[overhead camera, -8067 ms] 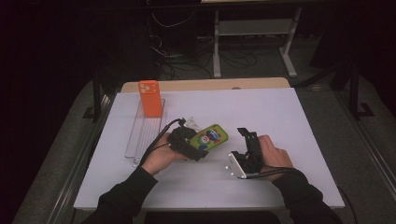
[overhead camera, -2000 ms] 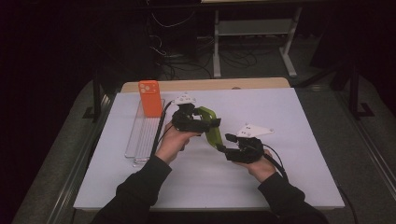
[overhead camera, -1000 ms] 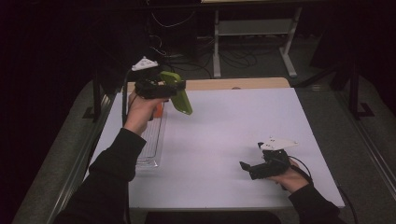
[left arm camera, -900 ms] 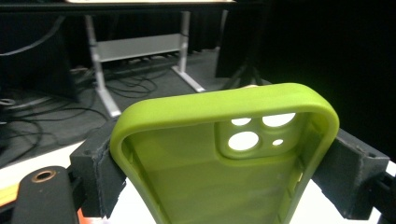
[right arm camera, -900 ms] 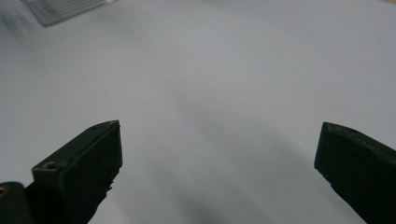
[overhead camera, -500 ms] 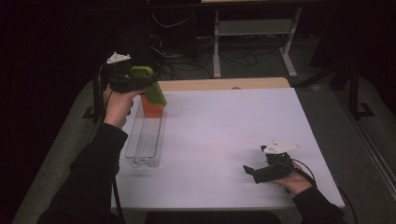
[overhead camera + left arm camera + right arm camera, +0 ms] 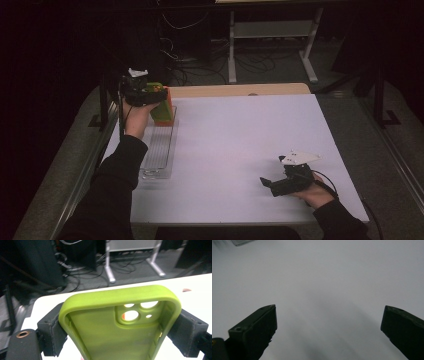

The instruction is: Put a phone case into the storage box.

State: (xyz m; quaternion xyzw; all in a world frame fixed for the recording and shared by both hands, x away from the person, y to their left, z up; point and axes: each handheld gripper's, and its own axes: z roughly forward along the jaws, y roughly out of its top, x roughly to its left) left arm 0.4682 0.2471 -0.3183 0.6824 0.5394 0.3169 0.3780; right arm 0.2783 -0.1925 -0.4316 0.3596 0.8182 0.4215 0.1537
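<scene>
My left gripper (image 7: 150, 95) pinches the green phone case (image 7: 120, 322) by its sides above the clear rack (image 7: 159, 150) at the table's far left edge; I should lower it upright, right gripper (image 7: 268, 183) spread, idle.

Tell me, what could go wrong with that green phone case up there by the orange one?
The left gripper pinches only the sides of the green phone case, so the soft case might bend and slip out. It hangs right by the orange case standing in the clear rack, so lowering it could bump that one over.
</scene>
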